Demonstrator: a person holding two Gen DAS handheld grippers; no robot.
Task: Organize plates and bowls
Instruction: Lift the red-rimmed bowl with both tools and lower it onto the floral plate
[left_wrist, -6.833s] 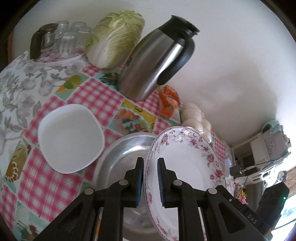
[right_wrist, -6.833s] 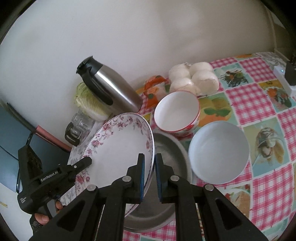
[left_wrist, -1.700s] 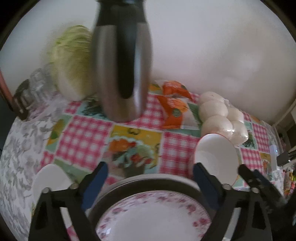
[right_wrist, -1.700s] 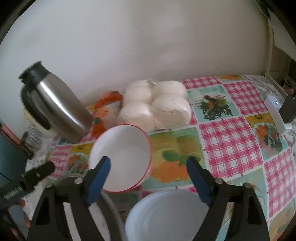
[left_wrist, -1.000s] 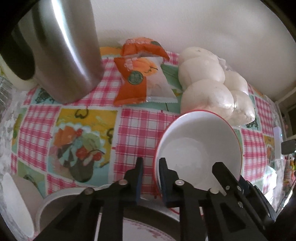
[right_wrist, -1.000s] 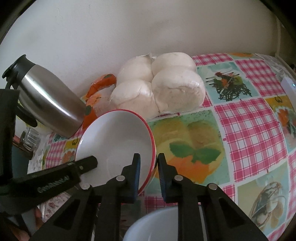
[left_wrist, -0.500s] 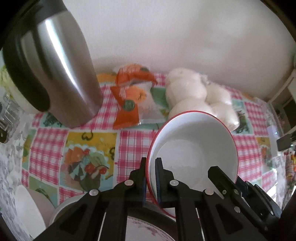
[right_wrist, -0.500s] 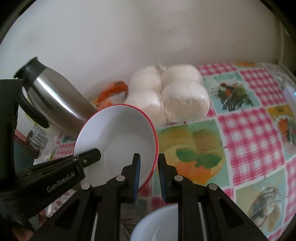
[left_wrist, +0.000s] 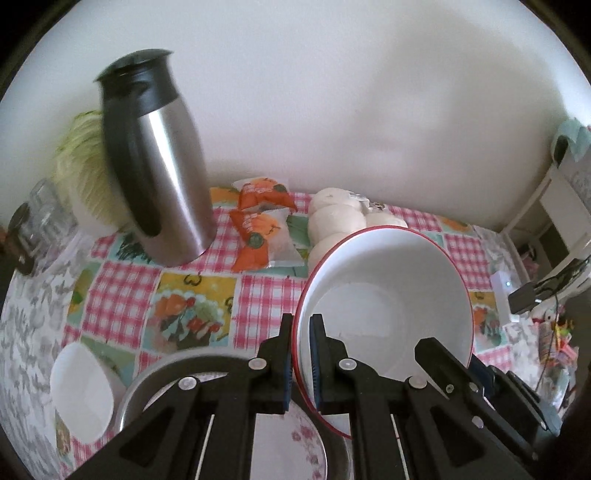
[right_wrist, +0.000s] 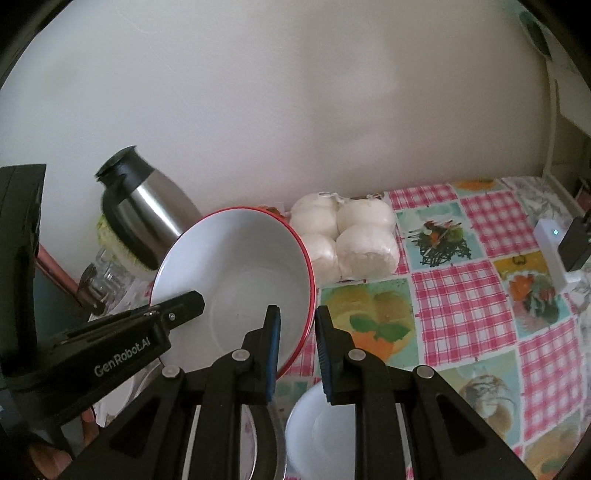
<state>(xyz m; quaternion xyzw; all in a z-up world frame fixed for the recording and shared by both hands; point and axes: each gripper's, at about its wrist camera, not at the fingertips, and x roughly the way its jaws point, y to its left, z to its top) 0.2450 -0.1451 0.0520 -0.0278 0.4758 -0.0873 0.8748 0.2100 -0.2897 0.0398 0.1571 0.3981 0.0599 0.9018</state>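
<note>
Three bowls: one red-rimmed bowl (left_wrist: 388, 291), two plain white bowls (left_wrist: 79, 384) (right_wrist: 321, 432); one floral plate (left_wrist: 295, 443); one steel jug (left_wrist: 159, 166); two orange packets (left_wrist: 264, 229).

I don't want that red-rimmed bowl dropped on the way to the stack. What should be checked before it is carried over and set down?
1. Left gripper shut on the red-rimmed white bowl, rim between its fingers: ok.
2. Right gripper shut on the opposite rim: ok.
3. Bowl clear of the checked tablecloth: ok, it looks lifted.
4. Bowl empty: ok, nothing shows inside.
5. Landing spot, the floral plate in the metal pan: cannot tell, the fingers hide most of it.
6. Steel jug and bagged white buns out of the path: ok, both stand farther back near the wall.
</note>
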